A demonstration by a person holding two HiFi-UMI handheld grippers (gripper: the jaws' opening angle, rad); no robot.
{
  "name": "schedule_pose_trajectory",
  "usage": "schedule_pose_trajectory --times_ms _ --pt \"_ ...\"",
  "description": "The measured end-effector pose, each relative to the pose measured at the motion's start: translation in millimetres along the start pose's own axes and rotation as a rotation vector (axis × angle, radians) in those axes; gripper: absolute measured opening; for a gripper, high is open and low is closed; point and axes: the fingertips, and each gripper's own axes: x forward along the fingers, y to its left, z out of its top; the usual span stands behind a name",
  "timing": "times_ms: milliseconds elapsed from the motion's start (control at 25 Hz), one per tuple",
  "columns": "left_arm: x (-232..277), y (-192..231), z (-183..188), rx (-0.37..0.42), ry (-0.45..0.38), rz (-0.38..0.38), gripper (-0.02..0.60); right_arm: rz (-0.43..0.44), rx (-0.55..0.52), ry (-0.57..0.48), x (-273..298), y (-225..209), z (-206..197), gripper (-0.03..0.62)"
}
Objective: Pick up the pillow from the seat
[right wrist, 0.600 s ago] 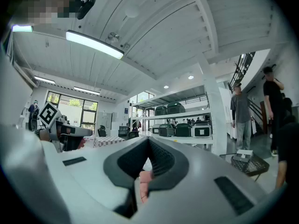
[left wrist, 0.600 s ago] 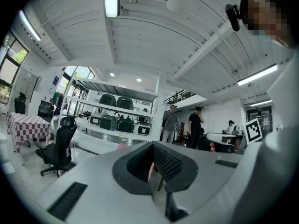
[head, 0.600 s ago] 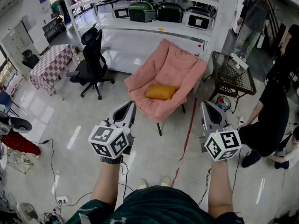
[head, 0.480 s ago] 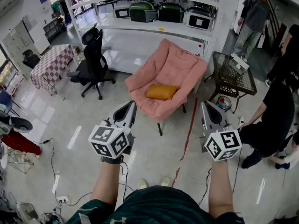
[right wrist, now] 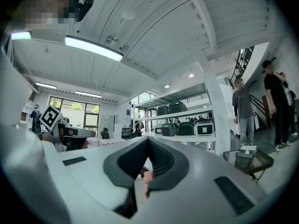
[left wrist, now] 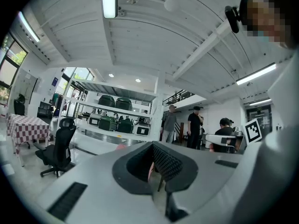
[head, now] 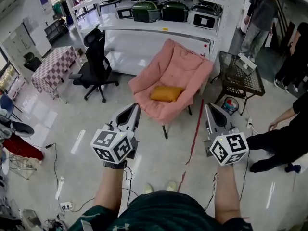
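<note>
An orange pillow [head: 166, 94] lies on the seat of a pink padded chair [head: 180, 66] in the middle of the head view. My left gripper [head: 134, 110] is held level, short of the chair's front left, with its jaws shut and empty. My right gripper [head: 210, 109] hovers near the chair's front right, also shut with nothing in it. Both stay well apart from the pillow. In the left gripper view the closed gripper [left wrist: 153, 147] hides most of the chair. The right gripper view shows the same of my right gripper [right wrist: 148, 141].
A black office chair [head: 96, 57] stands left of the pink chair and a dark wire side table [head: 239, 76] to its right. White shelving with cases [head: 163, 13] runs behind. A red floor line [head: 195, 134] passes between my grippers. People [head: 284, 138] are at the right.
The person in black at the right has bent lower and shifted right. Both grippers have stayed where they were, jaws shut.
</note>
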Motion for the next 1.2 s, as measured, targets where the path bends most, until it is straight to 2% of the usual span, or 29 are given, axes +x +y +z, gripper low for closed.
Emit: schedule_pose_trajectory --times_ms 200,760,1200 --pt "0 -5 -2 0.005 0.005 0.019 0.005 0.01 0.034 -0.004 -3 -4 -3 0.002" --pt "39 -40 -19 0.012 0.03 0.037 0.005 0.03 0.081 -0.003 -11 -53 -14 0.002" --pt "74 -20 -25 0.038 0.047 0.077 0.003 0.032 0.105 0.006 18 -84 -28 0.002"
